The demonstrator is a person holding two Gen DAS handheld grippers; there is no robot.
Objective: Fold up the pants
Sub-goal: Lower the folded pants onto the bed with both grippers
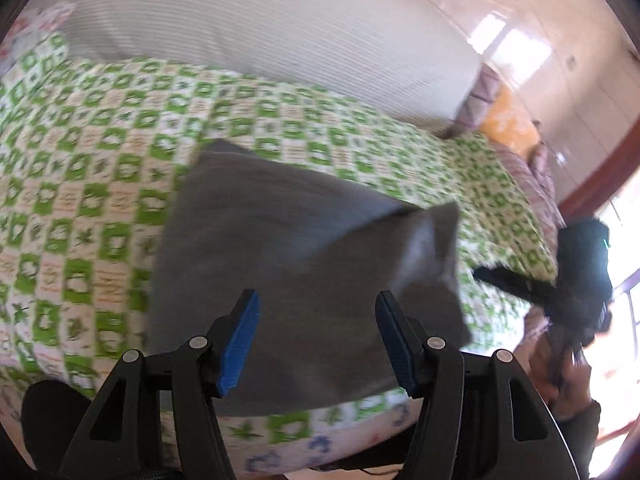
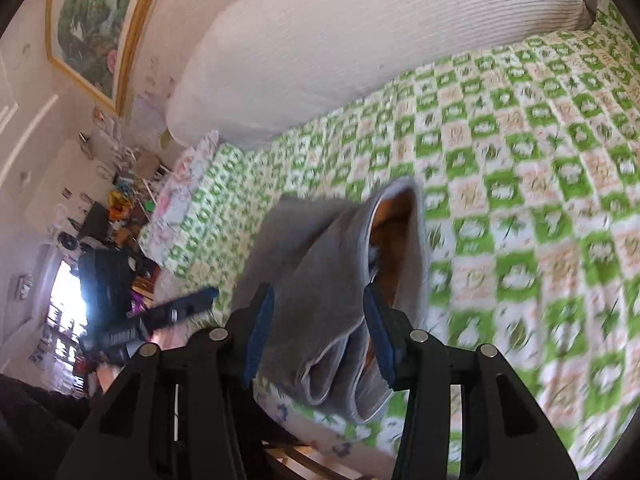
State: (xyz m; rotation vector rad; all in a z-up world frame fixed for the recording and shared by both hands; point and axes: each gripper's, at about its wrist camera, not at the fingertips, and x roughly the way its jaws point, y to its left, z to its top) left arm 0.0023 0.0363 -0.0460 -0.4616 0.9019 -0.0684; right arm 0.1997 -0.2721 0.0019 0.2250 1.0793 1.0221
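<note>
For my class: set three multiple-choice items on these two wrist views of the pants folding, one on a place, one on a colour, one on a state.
1. Where do the grey pants lie?
A. on the checked bedspread
B. on the floor
C. on a chair

2. What colour are the gripper pads?
A. red
B. blue
C. white

3. How does the left gripper stand?
A. clamped on the pants
B. shut and empty
C. open

Answers: 1 A, green-and-white checks surround the pants. 2 B, blue pads face each other. 3 C, its pads stand apart, gripping nothing.
</note>
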